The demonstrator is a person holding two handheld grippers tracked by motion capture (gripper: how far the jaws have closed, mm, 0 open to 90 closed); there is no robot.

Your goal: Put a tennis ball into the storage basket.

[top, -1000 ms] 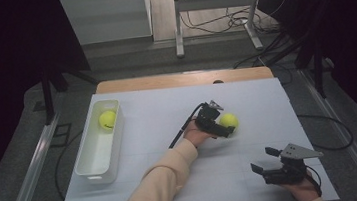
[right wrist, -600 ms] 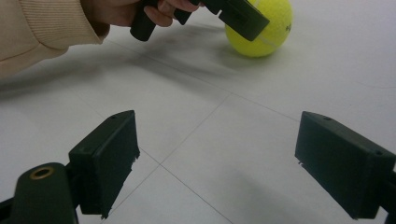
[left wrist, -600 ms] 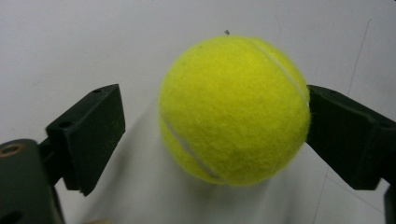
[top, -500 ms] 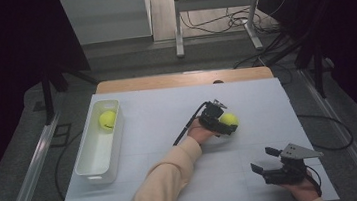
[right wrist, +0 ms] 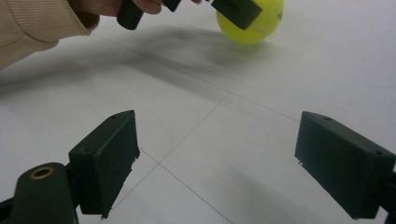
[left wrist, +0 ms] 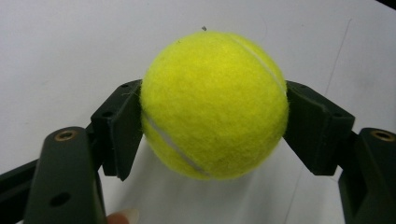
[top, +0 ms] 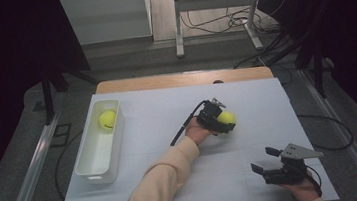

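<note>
Yellow tennis ball (left wrist: pixel 214 105), clamped between left tongs (left wrist: pixel 212 135)

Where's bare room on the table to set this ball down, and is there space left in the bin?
The white bin holds one tennis ball at its far end; its near half is free. Bare table lies between the bin and the left gripper, which clamps the other ball. The patch between both grippers is free. The near right corner is taken by the open right gripper.
</note>
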